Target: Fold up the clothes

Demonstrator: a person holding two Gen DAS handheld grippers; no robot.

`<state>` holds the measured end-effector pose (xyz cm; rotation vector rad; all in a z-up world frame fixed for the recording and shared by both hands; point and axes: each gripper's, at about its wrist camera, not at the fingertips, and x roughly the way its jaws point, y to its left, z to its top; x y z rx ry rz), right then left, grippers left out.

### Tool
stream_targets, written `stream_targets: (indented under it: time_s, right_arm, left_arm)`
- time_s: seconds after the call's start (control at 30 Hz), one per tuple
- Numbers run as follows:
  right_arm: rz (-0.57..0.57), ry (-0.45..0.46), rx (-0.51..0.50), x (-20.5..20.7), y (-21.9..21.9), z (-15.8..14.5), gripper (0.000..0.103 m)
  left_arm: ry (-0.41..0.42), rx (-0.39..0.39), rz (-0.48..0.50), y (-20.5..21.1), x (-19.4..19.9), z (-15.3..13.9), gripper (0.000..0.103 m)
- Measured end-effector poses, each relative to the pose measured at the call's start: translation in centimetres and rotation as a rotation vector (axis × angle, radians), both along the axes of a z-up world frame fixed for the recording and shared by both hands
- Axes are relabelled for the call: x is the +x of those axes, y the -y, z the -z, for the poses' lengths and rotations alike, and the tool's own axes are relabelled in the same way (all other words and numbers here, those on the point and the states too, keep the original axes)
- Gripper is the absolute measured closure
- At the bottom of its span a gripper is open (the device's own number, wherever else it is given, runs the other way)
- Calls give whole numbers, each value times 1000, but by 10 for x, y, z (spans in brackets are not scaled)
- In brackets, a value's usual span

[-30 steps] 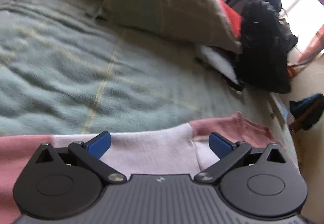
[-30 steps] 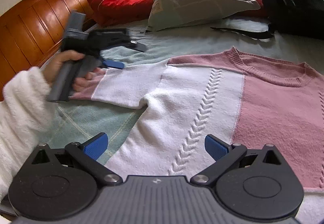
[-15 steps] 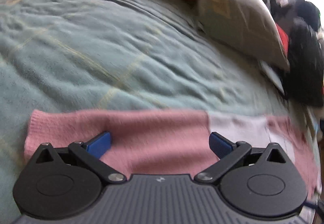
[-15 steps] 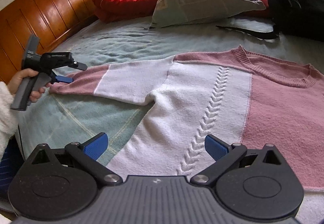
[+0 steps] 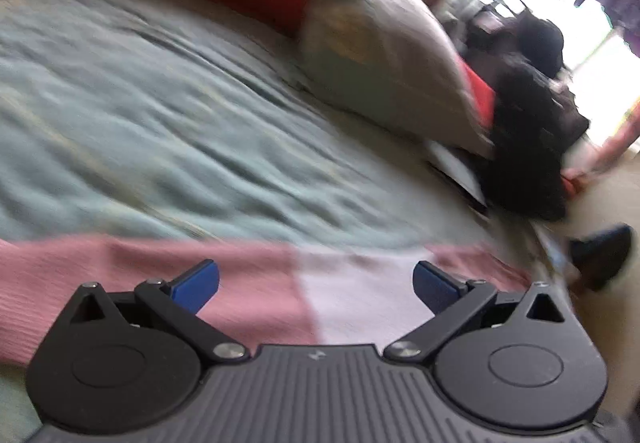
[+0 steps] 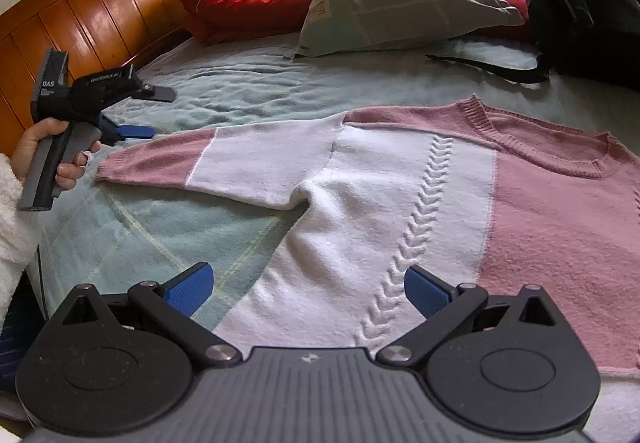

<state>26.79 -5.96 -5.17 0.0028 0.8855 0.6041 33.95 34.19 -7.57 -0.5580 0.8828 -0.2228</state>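
The sweater [image 6: 400, 203] is laid flat, front up, on the bed [image 6: 240, 83] with one sleeve [image 6: 192, 163] stretched sideways, likely so it can be folded inward. The left gripper [image 6: 132, 115] is held just beyond the cuff, fingers spread wide and empty, sleeve lying ahead between them. The right gripper [image 6: 306, 287] hovers over the hem, fingers wide apart, nothing gripped.

A pink-and-white knit sweater [image 6: 420, 203] lies flat, front up, one sleeve [image 6: 200, 163] stretched out sideways.
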Motion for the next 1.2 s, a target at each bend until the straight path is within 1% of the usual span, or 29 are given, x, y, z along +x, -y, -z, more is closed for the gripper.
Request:
stream_targets:
  time_s: [0.07, 0.1, 0.2, 0.37, 0.43, 0.47, 0.53, 0.6, 0.67, 0.73, 0.77, 0.83, 0.87, 0.97, 1.07, 1.2]
  right_arm:
    - [-9, 4, -4, -3, -2, -1, 0]
    - [-13, 6, -10, -4, -2, -1, 0]
    - [-7, 14, -26, -5, -2, -2, 0]
    - [-4, 11, -14, -4, -1, -1, 0]
    - [-6, 8, -10, -3, -2, 0, 0]
    - [-9, 7, -6, -3, -3, 1, 0]
    - [-14, 5, 2, -4, -6, 1, 0]
    - [-17, 4, -1, -5, -8, 1, 0]
    - [-20, 10, -3, -7, -10, -1, 0]
    - [-22, 20, -3, -10, -10, -4, 0]
    - [-19, 24, -3, -11, -9, -5, 0]
    - [-10, 28, -9, -10, -7, -5, 0]
    - [-5, 29, -12, -9, -6, -6, 0]
    - [12, 32, -25, -7, -1, -5, 0]
    - [27, 28, -33, -5, 5, -3, 0]
    - [27, 16, -28, -5, 6, 0, 0]
  left_arm:
    - [-37, -21, 53, 12, 6, 9, 1]
    - [-53, -22, 63, 15, 8, 14, 1]
    - [-92, 18, 23, 8, 7, 26, 1]
    - [-106, 99, -53, -27, -18, 18, 1]
    - [-121, 172, -111, -40, -28, 13, 1]
    - [-119, 213, -138, -42, -33, 8, 1]
    - [-96, 301, -158, -36, -38, -2, 1]
    - [-69, 390, -144, -19, -39, -10, 1]
    - [-56, 479, -102, 6, -33, -9, 1]
    - [-77, 531, -69, 24, -22, 0, 1]
    - [-103, 542, -70, 29, -14, 9, 1]
    - [-133, 536, -99, 26, -1, 24, 0]
    - [-135, 528, -119, 21, 4, 29, 0]
    - [-108, 509, -178, 4, 11, 28, 1]
    - [-110, 463, -201, -13, 10, 26, 1]
    - [-123, 392, -214, -25, 2, 13, 1]
